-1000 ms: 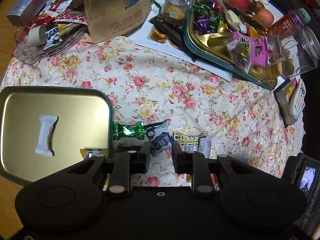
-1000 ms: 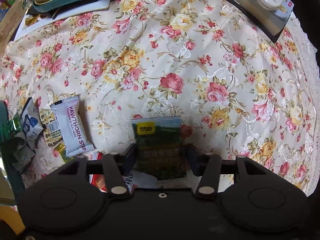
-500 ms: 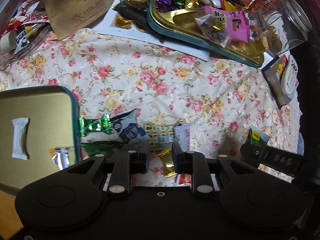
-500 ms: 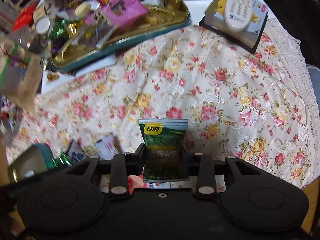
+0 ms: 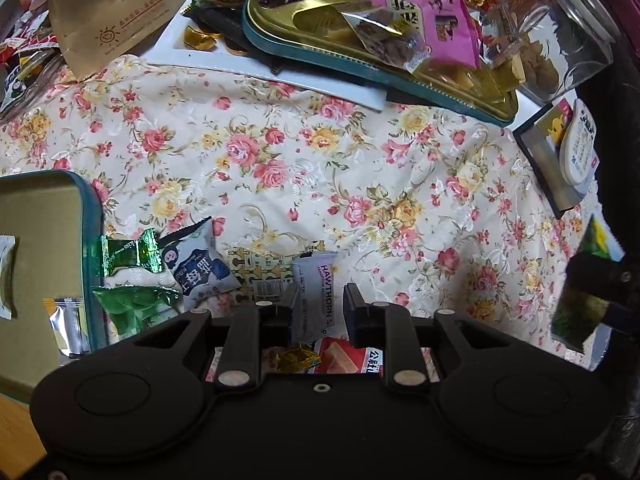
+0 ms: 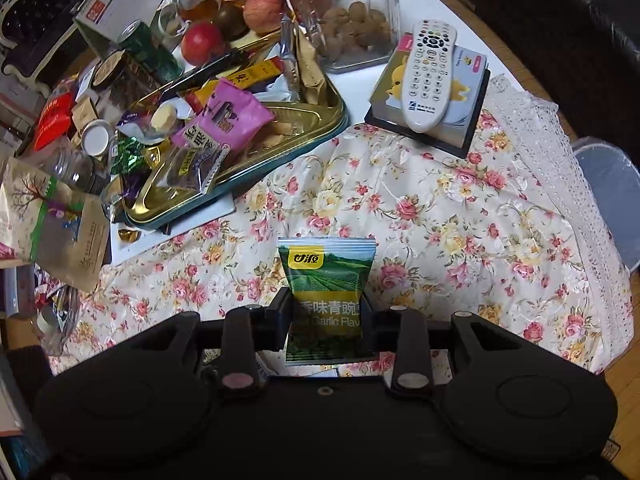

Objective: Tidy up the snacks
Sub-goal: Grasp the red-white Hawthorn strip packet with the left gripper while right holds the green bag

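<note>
My right gripper [image 6: 326,312] is shut on a green garlic pea packet [image 6: 326,280] and holds it well above the floral cloth; it also shows at the right edge of the left wrist view [image 5: 584,300]. My left gripper [image 5: 318,306] is open, low over a loose pile of snacks, with a white Hawthorn strip packet [image 5: 316,296] between its fingers. Beside it lie a blue-white packet [image 5: 198,270], a green candy [image 5: 128,254] and a gold candy [image 5: 296,358]. The near gold tin tray [image 5: 36,240] at the left holds a white packet [image 5: 6,276].
A second gold tray [image 6: 240,148] full of snacks stands at the back, beside a glass jar of nuts [image 6: 348,20], apples [image 6: 262,8] and a paper bag [image 5: 116,16]. A remote [image 6: 428,76] lies on a booklet at the right. A bin [image 6: 612,196] stands off the table's right edge.
My right gripper has lifted the green packet off the cloth and risen high. My left gripper has moved right, from beside the near tray to over the Hawthorn packet.
</note>
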